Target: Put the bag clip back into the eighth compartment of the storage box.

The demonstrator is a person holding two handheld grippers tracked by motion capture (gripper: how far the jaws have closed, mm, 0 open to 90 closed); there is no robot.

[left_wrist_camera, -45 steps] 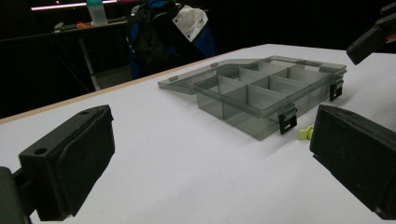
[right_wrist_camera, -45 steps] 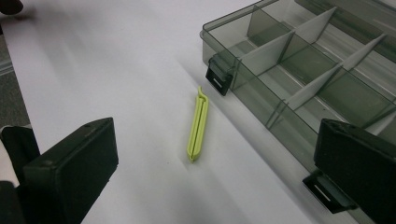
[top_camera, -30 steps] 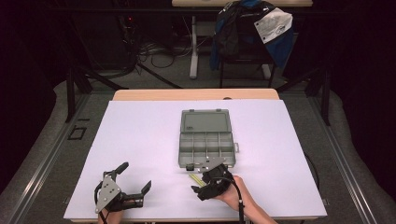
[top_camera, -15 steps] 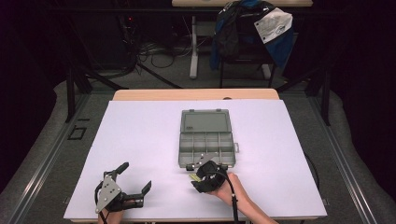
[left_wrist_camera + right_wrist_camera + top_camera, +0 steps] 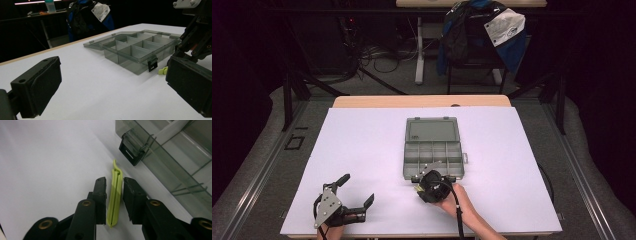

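As jaws close, right gripper (image 5: 113, 202) flanks green lever (image 5: 114, 200), table-low

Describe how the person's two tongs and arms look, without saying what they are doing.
Both tongs are black. The left tongs carry a grey three-cornered plate on top and have broad, blocky pads. The right tongs show brass-coloured rivets at the linkage joints and a black cable trailing along the forearm. The forearms are bare, with no sleeves in sight.
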